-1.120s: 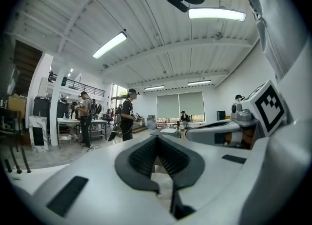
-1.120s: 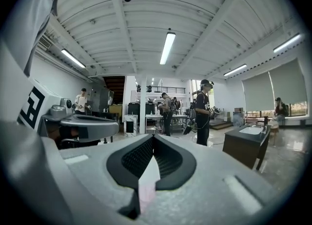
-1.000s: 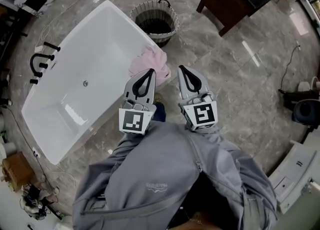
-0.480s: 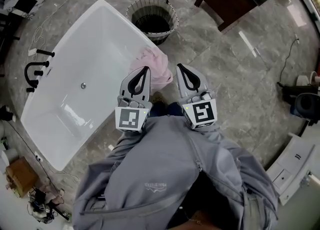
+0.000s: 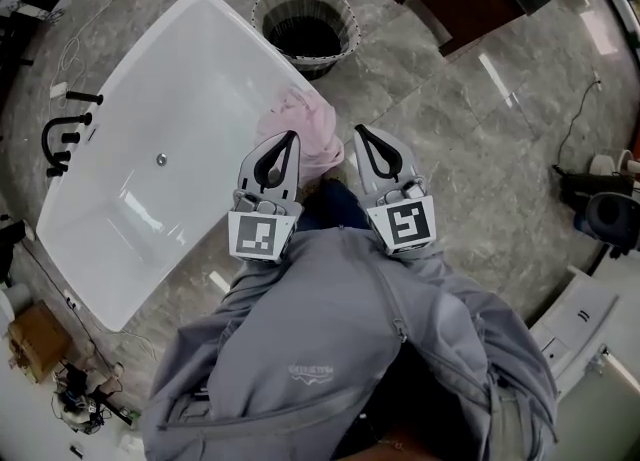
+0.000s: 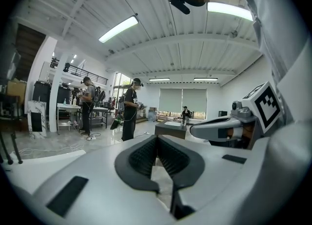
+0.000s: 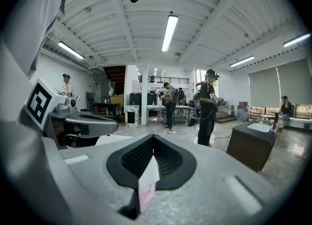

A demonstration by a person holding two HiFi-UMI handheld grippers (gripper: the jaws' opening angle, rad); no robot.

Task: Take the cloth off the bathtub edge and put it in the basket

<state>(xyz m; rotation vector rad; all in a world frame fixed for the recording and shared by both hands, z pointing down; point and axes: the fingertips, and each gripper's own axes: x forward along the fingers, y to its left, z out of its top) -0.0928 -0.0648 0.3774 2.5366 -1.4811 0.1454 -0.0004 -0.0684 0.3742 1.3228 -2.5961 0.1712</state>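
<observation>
My left gripper (image 5: 288,137) and right gripper (image 5: 361,132) had their fingers clenched, empty, near the pink cloth (image 5: 300,119) draped on the bathtub (image 5: 190,69) edge, just short of the basket (image 5: 268,11).

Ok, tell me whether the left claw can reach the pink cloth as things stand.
Probably yes: the left claw hovers by the cloth on the bathtub rim, nothing between them, though it is shut and must open.

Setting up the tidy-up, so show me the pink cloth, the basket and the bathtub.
pink cloth (image 5: 310,119), head view, its bunched middle.
basket (image 5: 325,59), head view, its striped outer wall.
bathtub (image 5: 190,89), head view, its bare inner wall.
</observation>
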